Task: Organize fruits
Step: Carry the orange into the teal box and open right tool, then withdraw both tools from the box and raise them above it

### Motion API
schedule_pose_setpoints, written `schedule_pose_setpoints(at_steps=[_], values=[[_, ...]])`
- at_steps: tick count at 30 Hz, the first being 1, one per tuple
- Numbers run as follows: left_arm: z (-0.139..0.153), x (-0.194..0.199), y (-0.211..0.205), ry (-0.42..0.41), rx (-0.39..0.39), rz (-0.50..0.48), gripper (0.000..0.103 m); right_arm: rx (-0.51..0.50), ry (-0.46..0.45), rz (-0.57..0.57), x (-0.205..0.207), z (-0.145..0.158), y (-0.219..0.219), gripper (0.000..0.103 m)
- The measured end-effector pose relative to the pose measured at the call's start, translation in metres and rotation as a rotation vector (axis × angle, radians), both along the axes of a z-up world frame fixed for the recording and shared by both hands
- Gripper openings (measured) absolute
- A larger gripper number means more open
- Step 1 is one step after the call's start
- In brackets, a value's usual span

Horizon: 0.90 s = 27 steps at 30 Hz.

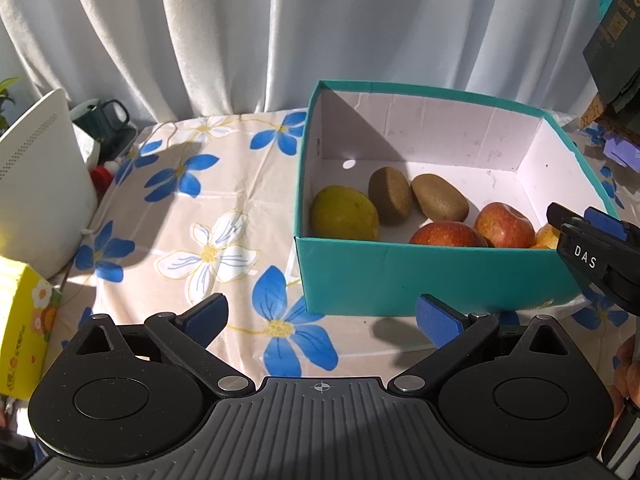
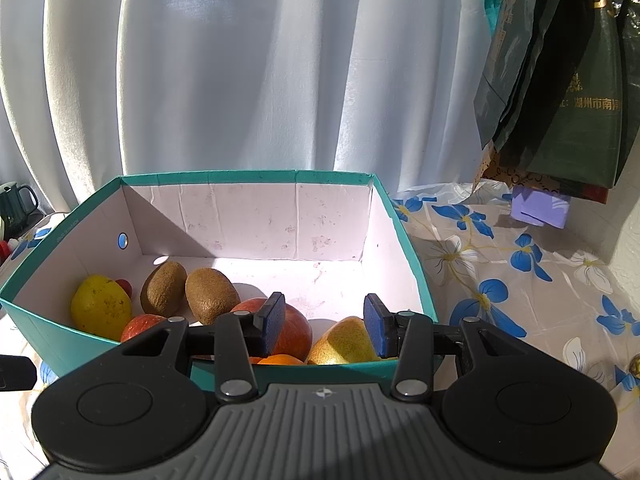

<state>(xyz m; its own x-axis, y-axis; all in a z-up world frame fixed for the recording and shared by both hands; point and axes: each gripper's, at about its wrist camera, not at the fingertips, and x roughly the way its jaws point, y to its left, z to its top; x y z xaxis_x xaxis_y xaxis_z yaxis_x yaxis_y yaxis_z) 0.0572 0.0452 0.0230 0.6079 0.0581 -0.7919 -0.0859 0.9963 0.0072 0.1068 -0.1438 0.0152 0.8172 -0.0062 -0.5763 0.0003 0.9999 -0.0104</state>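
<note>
- The teal box (image 1: 432,280) stands on the worktop (image 1: 240,200), which is covered by a cloth printed with blue and white flowers; its inside is white and sunlit.
- All the fruit in view lies inside the box, along the near half of its floor.
- A yellow-green lemon-like fruit (image 1: 344,214) sits in the near left corner, with something small and red (image 2: 125,285) just behind it, seen only from the right wrist camera — too small to name.
- Two kiwis (image 1: 390,196) (image 1: 440,198) lie side by side next to it, touching or nearly so.
- Two red apples (image 1: 448,234) (image 1: 505,226) rest against the near wall, close together.
- A yellow pear (image 2: 344,342) and an orange fruit (image 2: 280,359) lie by the near wall at the right end — the orange one shows only as a sliver above the rim.
- The left tongs (image 1: 320,320) hover over the cloth in front of the box, spread wide with nothing between the blue pads.
- The right tongs (image 2: 325,326) hang over the near rim of the box, parted and empty, one pad in front of an apple and the other in front of the pear; whether they touch the fruit cannot be told.
- White curtains (image 1: 240,32) hang behind; a dark green mug (image 1: 106,120), a white appliance (image 1: 40,184) and a yellow carton (image 1: 20,320) stand at the left, and dark bags (image 2: 560,80) hang at the right.
</note>
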Motion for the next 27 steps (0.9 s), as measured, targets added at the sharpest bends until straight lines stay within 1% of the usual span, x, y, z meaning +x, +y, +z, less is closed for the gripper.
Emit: schedule_pose_setpoints(at_steps=[2,4,5,6,7,9,15,16,17,18,20,22,27], values=[[-0.001,0.000,-0.002,0.009,0.003,-0.013,0.102,0.000,0.000,-0.002,0.000,0.000,0.000,0.046],[-0.002,0.001,-0.004,0.016,0.008,-0.023,0.102,0.001,0.004,0.001,0.001,0.000,-0.001,0.055],[-0.002,0.000,-0.004,0.019,0.010,-0.028,0.102,0.003,0.006,0.006,0.001,0.000,-0.001,0.056],[-0.002,0.001,-0.005,0.023,0.011,-0.035,0.102,0.005,0.008,0.010,0.001,0.000,-0.001,0.059],[-0.002,0.001,-0.006,0.026,0.009,-0.045,0.102,0.013,0.012,0.020,0.002,0.000,-0.001,0.065],[-0.002,0.001,-0.007,0.026,0.009,-0.051,0.103,0.032,0.021,0.043,0.004,0.000,0.000,0.071],[-0.002,0.003,-0.004,0.034,-0.008,-0.052,0.103,0.044,0.046,0.054,0.004,0.003,0.000,0.073],[-0.002,0.003,-0.003,0.035,-0.011,-0.051,0.103,0.068,0.047,0.056,0.003,0.004,-0.001,0.075],[-0.002,0.004,-0.003,0.036,-0.014,-0.051,0.103,0.102,0.042,0.067,0.000,0.007,-0.003,0.080],[-0.002,0.004,-0.003,0.037,-0.016,-0.050,0.103,0.118,0.028,0.059,-0.003,0.010,-0.003,0.101],[-0.002,0.005,-0.004,0.039,-0.006,-0.052,0.103,0.129,-0.014,0.045,-0.011,0.018,-0.005,0.103],[-0.002,0.005,-0.006,0.036,0.008,-0.053,0.103,0.140,0.000,0.054,-0.013,0.024,-0.006,0.103],[0.001,0.005,-0.012,0.025,0.002,-0.076,0.103,0.160,0.054,0.036,-0.021,0.033,-0.011,0.103]])
